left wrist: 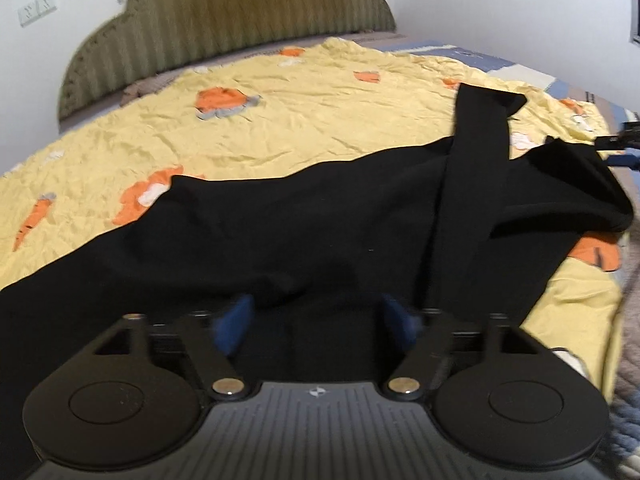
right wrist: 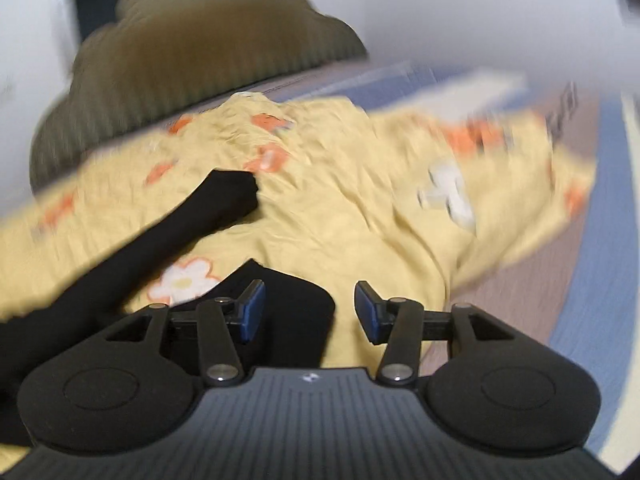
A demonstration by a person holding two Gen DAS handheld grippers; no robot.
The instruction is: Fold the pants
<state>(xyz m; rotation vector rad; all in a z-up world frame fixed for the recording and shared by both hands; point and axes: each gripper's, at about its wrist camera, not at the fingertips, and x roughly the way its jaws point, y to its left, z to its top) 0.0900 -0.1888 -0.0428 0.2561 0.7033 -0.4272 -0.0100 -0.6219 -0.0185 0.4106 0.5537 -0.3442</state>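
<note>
Left fingers spread wide over pants | right fingers parted, empty

Pants on the bedspread, headboard behind.

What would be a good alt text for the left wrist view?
Black pants lie spread on a yellow carrot-print bedsheet, one leg folded back across the rest. The left gripper hangs open over them, holding nothing; a green headboard stands behind.

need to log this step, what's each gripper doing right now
left gripper: open, nothing held, over the black pants
right gripper: open, nothing held
</note>
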